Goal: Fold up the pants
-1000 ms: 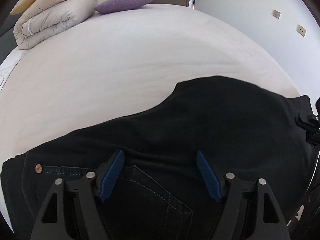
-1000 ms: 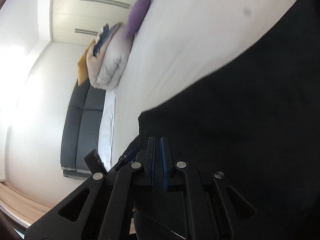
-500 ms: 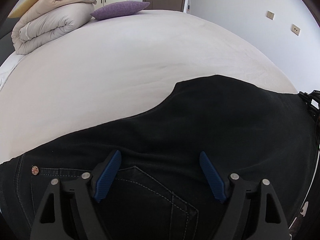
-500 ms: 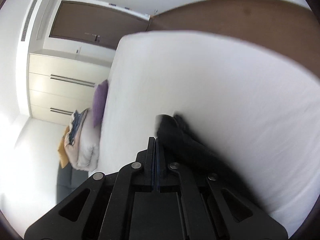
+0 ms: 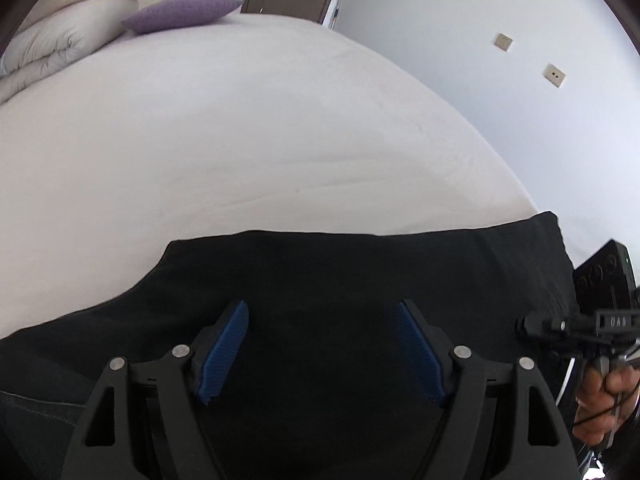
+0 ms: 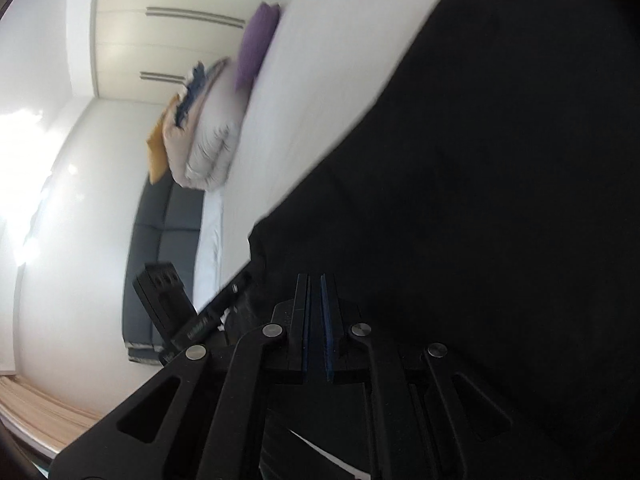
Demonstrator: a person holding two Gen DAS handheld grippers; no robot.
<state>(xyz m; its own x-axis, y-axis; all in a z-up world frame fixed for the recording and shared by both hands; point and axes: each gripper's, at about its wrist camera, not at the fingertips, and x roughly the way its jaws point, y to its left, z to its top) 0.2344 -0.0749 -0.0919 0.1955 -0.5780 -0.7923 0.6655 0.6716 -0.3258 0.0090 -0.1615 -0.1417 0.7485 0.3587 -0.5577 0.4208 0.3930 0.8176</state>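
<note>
The black pants (image 5: 360, 280) are lying across the near edge of the bed (image 5: 240, 140), filling the lower half of the left wrist view from about 8 o'clock round to 3 o'clock, with a straight folded-looking edge running along the top of the dark cloth. The left gripper (image 5: 322, 346) is hovering over them with its blue pads spread wide, gripping nothing. The right gripper (image 6: 315, 328) is showing its pads drawn almost together, only a thin slit between them; whether cloth is pinched in there I cannot tell, since everything around is black. The fabric is looking like soft, fairly heavy denim, so it is probably going to sag and drape rather than hold shape, and it is best taken at a seam, hem or corner, at 3 o'clock and 9 o'clock
</note>
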